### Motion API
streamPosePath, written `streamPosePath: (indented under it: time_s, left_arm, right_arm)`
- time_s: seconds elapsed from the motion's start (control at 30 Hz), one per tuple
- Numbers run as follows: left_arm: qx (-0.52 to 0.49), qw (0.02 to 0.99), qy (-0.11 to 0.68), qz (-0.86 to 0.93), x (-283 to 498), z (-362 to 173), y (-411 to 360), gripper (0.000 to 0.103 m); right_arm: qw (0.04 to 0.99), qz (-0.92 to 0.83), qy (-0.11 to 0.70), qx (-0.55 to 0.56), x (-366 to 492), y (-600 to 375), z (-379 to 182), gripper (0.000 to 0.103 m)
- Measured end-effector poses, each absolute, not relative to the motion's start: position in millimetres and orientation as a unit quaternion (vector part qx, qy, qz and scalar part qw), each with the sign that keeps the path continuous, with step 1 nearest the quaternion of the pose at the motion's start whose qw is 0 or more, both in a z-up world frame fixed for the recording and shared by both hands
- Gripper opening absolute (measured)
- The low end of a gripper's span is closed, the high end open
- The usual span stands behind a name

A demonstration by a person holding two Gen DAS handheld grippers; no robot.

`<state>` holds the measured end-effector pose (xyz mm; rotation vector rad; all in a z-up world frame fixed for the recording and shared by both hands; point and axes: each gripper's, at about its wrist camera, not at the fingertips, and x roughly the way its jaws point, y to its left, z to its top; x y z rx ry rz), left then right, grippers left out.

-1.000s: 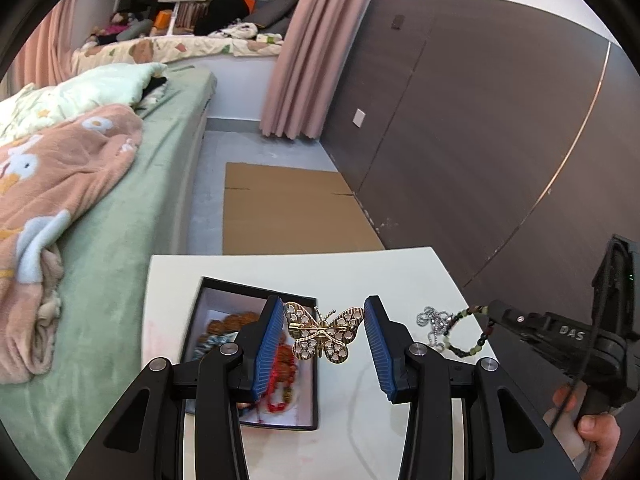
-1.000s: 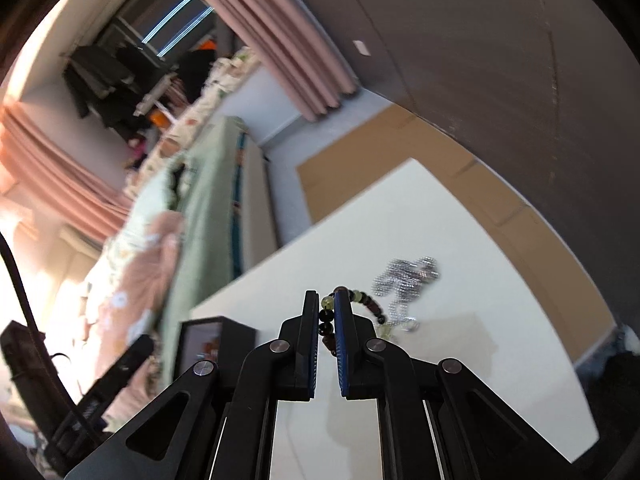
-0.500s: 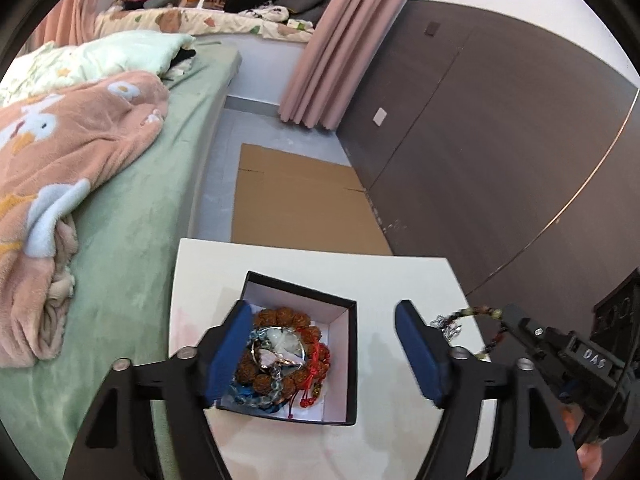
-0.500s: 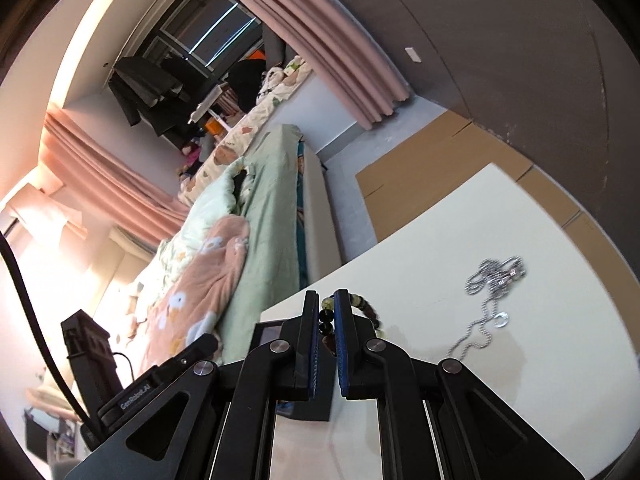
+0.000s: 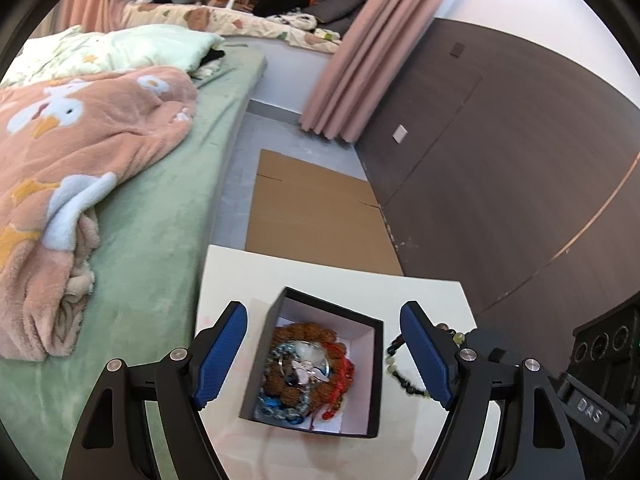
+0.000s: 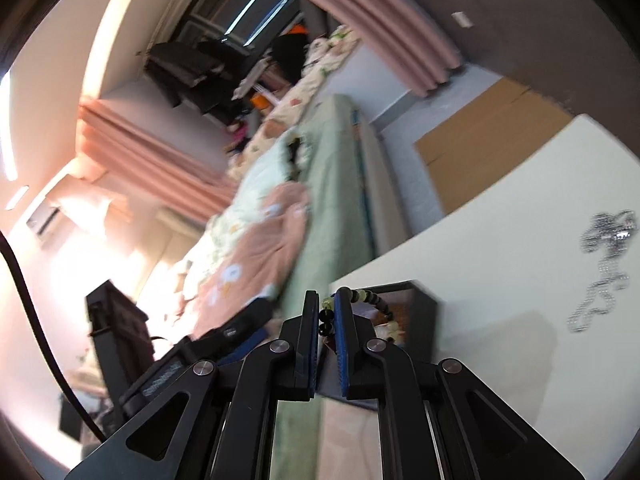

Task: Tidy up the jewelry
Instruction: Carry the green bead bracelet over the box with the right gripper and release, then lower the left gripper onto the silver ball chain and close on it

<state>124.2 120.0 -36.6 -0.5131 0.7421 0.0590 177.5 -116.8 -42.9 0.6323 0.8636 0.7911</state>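
A black jewelry box [image 5: 370,380] with a white lining sits on the white table [image 5: 240,276]. Inside lie brown bead bracelets, a blue bracelet, red cord and a butterfly brooch [image 5: 306,372]. My left gripper [image 5: 324,354] is open and empty, its blue pads astride the box from above. My right gripper [image 6: 328,314] is shut on a dark and green bead bracelet [image 6: 372,300], held just right of the box; the bracelet shows in the left wrist view [image 5: 394,360]. A silver chain [image 6: 604,256] lies on the table further right.
A green bed [image 5: 132,240] with a pink blanket [image 5: 72,128] lies along the table's left side. A cardboard sheet [image 5: 316,216] covers the floor beyond the table. A dark panelled wall [image 5: 500,152] stands on the right.
The butterfly brooch left my left gripper and now lies in the box; the left gripper opened wide over the box. My right gripper carried the bead bracelet left, towards the box.
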Motion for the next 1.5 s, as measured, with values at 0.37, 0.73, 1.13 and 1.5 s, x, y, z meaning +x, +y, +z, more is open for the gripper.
streamPosePath:
  time_s: [0.37,0.73,1.13,1.5]
  left_arm:
    - [-0.248,0.9,0.357,0.024,126.1,-35.3,111.9,0.079]
    - [-0.225,0.905,0.362,0.001,139.2,-38.3,71.0,0.079]
    - [-0.169,0.911,0.374,-0.048,156.3,-45.1,3.8,0.079]
    - [-0.125,0.907,0.395,-0.075,174.0,-64.6,-47.0,0.072]
  right_arm:
    - [0.798,0.306,0.423,0.303,185.2,-137.3,-50.8,0.07]
    - [0.82,0.256,0.417,0.297,188.0,-196.7,-38.6,0.07]
    - [0.834,0.166,0.435,0.294,193.0,-268.2,-43.4,0.07]
    - [0.826,0.104,0.481,0.274,199.5,-301.9,-59.6,0.07]
